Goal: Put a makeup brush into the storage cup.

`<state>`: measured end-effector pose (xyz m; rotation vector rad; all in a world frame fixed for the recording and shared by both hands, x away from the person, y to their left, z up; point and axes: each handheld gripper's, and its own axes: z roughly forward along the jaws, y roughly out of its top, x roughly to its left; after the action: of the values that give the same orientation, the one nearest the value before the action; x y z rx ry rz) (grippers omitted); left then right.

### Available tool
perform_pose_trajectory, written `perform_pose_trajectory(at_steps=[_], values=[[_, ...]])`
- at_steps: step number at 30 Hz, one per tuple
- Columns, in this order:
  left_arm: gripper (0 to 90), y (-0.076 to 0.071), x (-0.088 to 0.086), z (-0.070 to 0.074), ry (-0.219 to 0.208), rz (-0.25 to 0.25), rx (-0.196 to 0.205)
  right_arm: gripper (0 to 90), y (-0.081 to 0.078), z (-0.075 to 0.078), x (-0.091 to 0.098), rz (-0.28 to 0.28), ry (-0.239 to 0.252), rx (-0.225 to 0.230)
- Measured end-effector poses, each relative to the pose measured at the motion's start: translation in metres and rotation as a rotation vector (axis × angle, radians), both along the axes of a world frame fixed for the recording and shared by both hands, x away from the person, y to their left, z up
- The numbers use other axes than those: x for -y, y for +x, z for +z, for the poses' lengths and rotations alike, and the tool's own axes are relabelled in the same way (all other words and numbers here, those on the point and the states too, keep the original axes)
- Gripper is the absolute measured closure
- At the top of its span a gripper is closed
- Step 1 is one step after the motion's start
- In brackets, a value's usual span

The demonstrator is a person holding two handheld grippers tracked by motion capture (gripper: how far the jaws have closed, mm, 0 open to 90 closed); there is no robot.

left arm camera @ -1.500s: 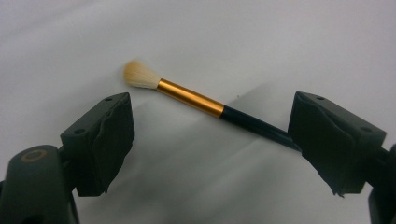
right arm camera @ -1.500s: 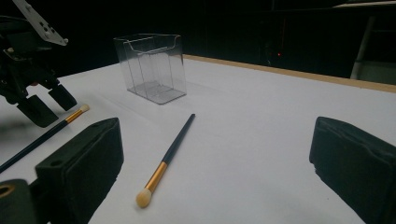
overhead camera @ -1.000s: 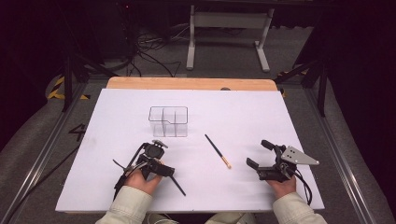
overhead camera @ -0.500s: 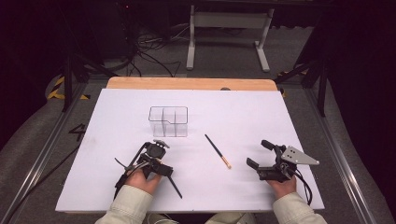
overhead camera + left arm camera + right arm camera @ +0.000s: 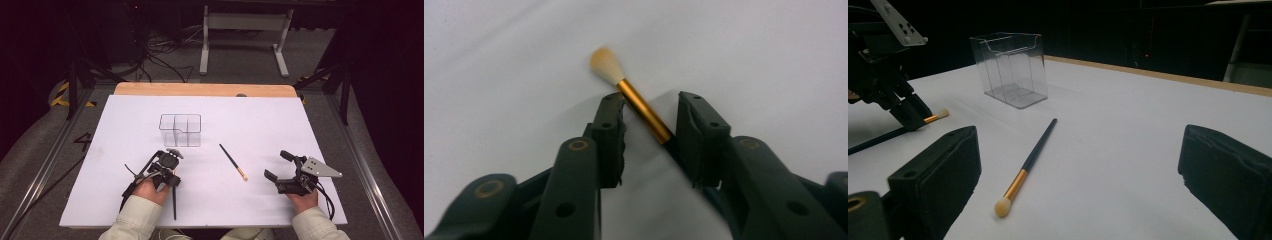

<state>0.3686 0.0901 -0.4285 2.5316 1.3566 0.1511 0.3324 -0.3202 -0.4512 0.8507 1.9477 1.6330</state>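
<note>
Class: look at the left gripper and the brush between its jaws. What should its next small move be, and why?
Probably finish closing. The left gripper has just been closing its jaws around the brush; its gold ferrule lies between them, with a gap on one side. Once gripped, it could lift toward the clear organizer.

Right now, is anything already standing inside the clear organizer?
No: in the right gripper view the clear organizer shows bare compartments, and the loose brush lies flat on the table in front of it.
</note>
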Motion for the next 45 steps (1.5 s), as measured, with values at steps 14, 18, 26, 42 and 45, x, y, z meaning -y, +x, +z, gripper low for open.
perform_pose_trajectory(at_steps=[14, 18, 26, 42, 45], values=[[82.7, 0.004, 0.0, 0.001, 0.019, -0.039, -0.028, 4.3, 0.0, 0.0, 0.0, 0.002, 0.0, -0.004], [82.9, 0.005, 0.0, 0.001, 0.021, -0.049, -0.03, 4.3, 0.0, 0.0, 0.0, 0.0, -0.002, -0.005], [83.3, 0.004, -0.004, 0.007, -0.014, -0.088, -0.024, 4.4, 0.0, -0.001, 0.0, -0.003, -0.005, -0.006], [83.2, -0.004, -0.018, 0.053, -0.161, -0.143, 0.086, 4.4, 0.0, -0.001, 0.0, -0.005, -0.01, -0.01], [83.3, -0.007, -0.019, 0.061, -0.184, -0.155, 0.119, 4.5, 0.0, -0.001, 0.0, -0.006, -0.011, -0.01]])
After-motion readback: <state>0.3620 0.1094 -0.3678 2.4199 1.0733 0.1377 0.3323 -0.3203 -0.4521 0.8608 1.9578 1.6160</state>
